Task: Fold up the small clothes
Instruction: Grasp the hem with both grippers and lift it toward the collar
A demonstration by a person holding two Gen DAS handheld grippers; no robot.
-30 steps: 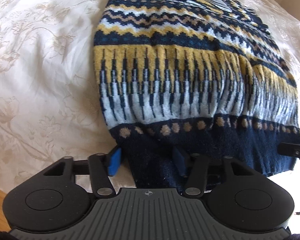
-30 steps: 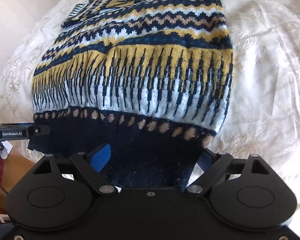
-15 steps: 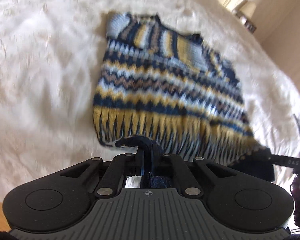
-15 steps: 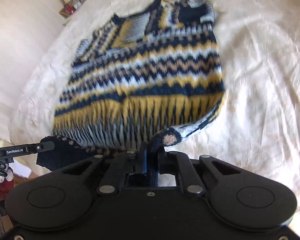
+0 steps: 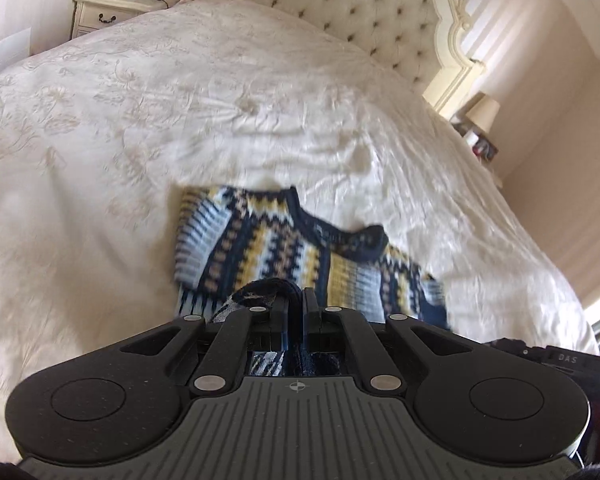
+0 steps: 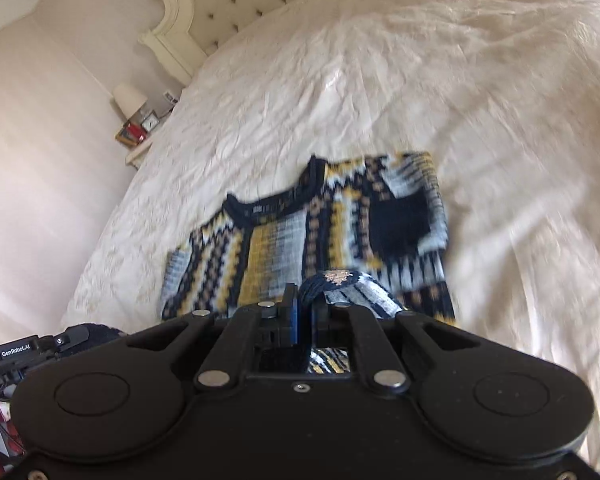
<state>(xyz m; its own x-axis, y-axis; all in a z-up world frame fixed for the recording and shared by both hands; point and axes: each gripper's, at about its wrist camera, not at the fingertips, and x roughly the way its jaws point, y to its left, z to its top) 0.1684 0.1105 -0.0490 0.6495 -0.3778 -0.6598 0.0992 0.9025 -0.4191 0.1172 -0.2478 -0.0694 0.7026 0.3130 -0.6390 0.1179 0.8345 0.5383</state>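
Note:
A small knitted sweater point(image 5: 284, 248) in navy, yellow, white and tan lies on a cream bedspread point(image 5: 140, 128). Its collar end rests on the bed; its navy hem is lifted toward the cameras. My left gripper point(image 5: 296, 300) is shut on one corner of the hem, the knit bunched between its pads. My right gripper point(image 6: 306, 296) is shut on the other hem corner, and the same sweater point(image 6: 340, 220) spreads beyond it. The lower part of the sweater hangs under both grippers, mostly hidden. The other gripper's tip shows at each view's edge.
A tufted cream headboard point(image 5: 340, 8) stands at the far end of the bed. Bedside tables with a lamp point(image 5: 482, 112) and small items point(image 6: 140, 124) flank it. The bedspread point(image 6: 460, 80) stretches wide around the sweater.
Both grippers closed on the sweater's navy hem, then rose and moved toward the collar, lifting the hem off the bed. The views tipped up, bringing the headboard into sight.

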